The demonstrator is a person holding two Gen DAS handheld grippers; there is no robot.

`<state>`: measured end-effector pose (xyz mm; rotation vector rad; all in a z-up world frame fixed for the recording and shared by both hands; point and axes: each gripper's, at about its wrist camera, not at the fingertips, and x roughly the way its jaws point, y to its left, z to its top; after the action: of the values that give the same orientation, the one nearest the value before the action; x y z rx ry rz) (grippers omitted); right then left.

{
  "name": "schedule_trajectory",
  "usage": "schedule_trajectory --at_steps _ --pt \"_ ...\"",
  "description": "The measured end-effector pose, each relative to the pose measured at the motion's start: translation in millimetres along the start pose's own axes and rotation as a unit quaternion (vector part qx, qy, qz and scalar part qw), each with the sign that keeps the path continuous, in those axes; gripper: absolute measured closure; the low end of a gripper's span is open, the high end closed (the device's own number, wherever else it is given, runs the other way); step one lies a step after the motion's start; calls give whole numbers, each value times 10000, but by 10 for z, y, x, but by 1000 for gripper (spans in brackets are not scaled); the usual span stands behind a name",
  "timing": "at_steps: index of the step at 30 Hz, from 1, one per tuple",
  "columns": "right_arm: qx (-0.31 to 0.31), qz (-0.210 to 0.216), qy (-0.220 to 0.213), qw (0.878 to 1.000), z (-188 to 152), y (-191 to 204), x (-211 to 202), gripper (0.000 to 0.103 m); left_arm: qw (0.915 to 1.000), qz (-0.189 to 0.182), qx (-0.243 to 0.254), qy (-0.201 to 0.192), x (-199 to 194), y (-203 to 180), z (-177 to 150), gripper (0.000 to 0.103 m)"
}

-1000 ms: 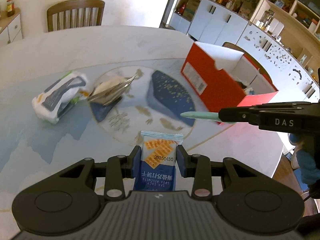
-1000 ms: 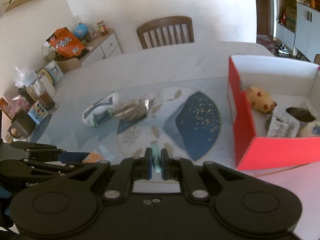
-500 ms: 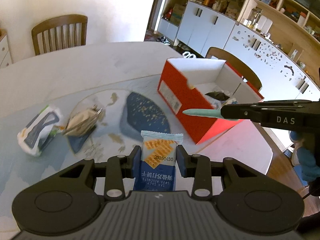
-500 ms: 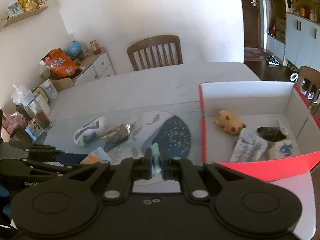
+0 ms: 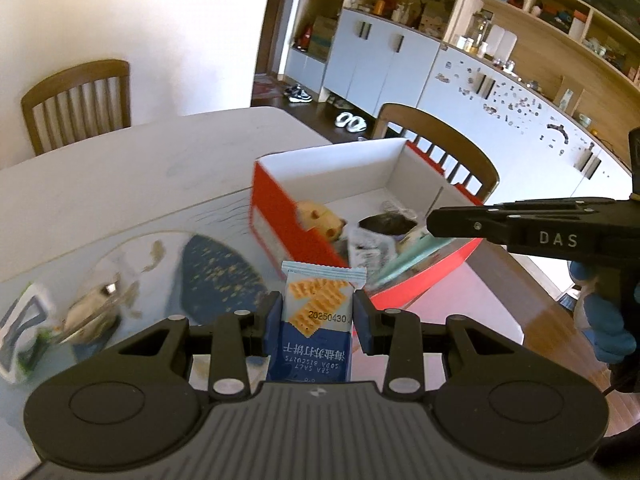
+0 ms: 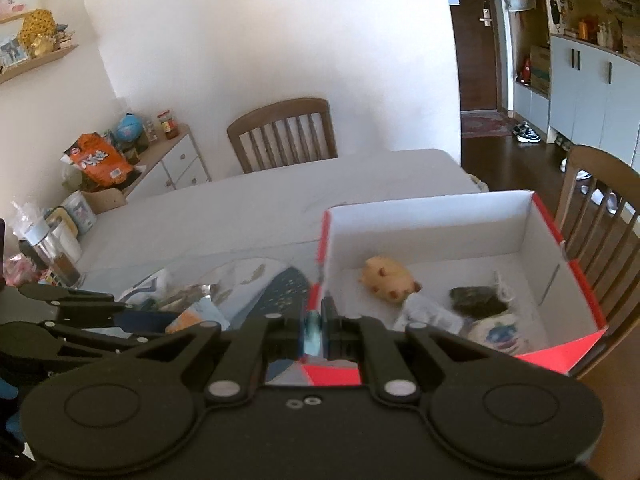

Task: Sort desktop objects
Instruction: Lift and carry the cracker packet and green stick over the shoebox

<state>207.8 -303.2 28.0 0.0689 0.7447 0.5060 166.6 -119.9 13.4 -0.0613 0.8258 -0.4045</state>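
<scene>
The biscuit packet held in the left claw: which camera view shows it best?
The left wrist view. There the biscuit packet sits front and centre between the left claw's pads, with its cracker picture and printed date readable. The right wrist view shows only an orange and white corner of it past that claw's fingers, low on the left.
</scene>
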Motion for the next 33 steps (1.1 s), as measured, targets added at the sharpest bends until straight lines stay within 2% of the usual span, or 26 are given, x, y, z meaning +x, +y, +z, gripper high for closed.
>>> schedule_trajectory --at_steps 7,15,23,33 --pt "134 94 -71 9998 177 -341 -52 96 10000 -57 72 15 232 -224 196 67" --pt "113 1 -82 9999 249 -646 40 96 9995 83 248 176 536 -420 391 67" --pt "15 -173 -83 9998 367 -930 244 96 9954 518 536 594 1010 -553 564 67" --pt "105 -352 -94 9993 462 -1245 603 96 9855 1106 767 1037 1587 -670 705 67"
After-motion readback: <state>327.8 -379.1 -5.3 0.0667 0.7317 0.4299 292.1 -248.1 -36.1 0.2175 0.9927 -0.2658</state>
